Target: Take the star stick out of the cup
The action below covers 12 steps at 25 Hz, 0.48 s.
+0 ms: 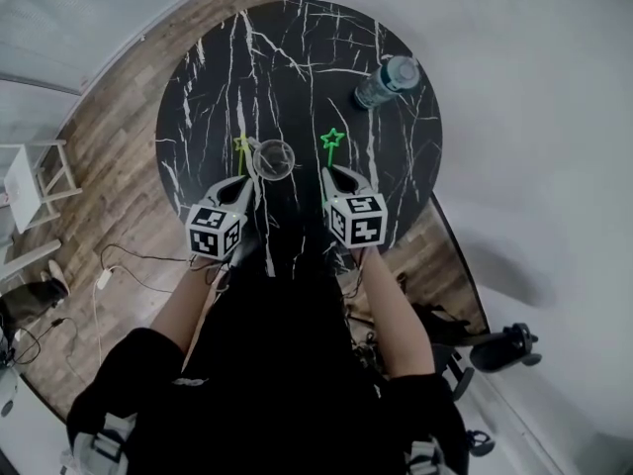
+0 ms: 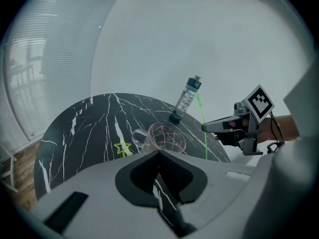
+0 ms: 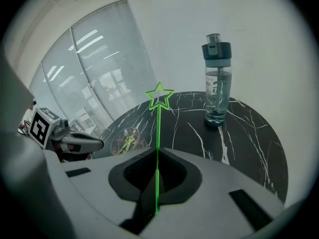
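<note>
A clear glass cup (image 1: 274,156) (image 2: 164,136) (image 3: 124,142) stands on the round black marble table (image 1: 208,87), between my two grippers. My right gripper (image 1: 332,176) (image 3: 157,151) is shut on the stem of a green star stick (image 1: 332,139) (image 3: 159,96), which stands upright beside the cup and outside it. A yellow star stick (image 1: 241,146) (image 2: 122,147) lies on the table left of the cup, its stem running under my left gripper (image 1: 246,184) (image 2: 159,153). That gripper's jaws meet, and I see nothing between them.
A water bottle (image 1: 386,80) (image 3: 218,81) stands at the table's far right. On the wood floor there is a white stool (image 1: 25,181) to the left, cables (image 1: 119,265) by the table, and a black chair base (image 1: 504,349) to the right.
</note>
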Tool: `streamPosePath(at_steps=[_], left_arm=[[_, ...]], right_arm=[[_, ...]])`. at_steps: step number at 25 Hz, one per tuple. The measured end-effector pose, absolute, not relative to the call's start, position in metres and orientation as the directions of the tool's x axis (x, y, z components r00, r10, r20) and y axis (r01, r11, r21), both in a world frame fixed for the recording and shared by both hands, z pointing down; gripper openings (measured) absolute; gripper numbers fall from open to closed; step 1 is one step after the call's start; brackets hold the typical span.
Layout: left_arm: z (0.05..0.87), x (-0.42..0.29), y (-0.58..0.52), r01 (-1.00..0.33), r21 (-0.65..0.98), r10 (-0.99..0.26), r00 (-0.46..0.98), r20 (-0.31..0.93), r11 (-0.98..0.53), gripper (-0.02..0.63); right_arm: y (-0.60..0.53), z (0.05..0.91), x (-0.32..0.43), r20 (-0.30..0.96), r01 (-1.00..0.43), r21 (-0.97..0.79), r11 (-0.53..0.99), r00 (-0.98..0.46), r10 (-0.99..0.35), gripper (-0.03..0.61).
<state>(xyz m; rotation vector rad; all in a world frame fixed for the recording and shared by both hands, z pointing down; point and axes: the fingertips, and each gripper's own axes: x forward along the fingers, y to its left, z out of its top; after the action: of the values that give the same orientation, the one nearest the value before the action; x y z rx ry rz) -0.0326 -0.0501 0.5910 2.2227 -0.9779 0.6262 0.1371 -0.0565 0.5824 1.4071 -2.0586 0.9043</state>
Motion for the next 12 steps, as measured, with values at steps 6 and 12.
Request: streamPosePath(at_steps=[6, 12], left_arm=[[0.598, -0.031, -0.044, -0.775, 0.352, -0.466, 0.608, 0.643, -0.525, 0.000], [0.602, -0.035, -0.039, -0.787, 0.351, -0.468, 0.594, 0.654, -0.508, 0.000]], right_arm=[[-0.050, 0.601, 0.136, 0.732, -0.935, -0.238, 0.261, -0.350, -0.585, 0.003], [-0.046, 0.614, 0.134, 0.748, -0.931, -0.249, 0.266, -0.359, -0.558, 0.003]])
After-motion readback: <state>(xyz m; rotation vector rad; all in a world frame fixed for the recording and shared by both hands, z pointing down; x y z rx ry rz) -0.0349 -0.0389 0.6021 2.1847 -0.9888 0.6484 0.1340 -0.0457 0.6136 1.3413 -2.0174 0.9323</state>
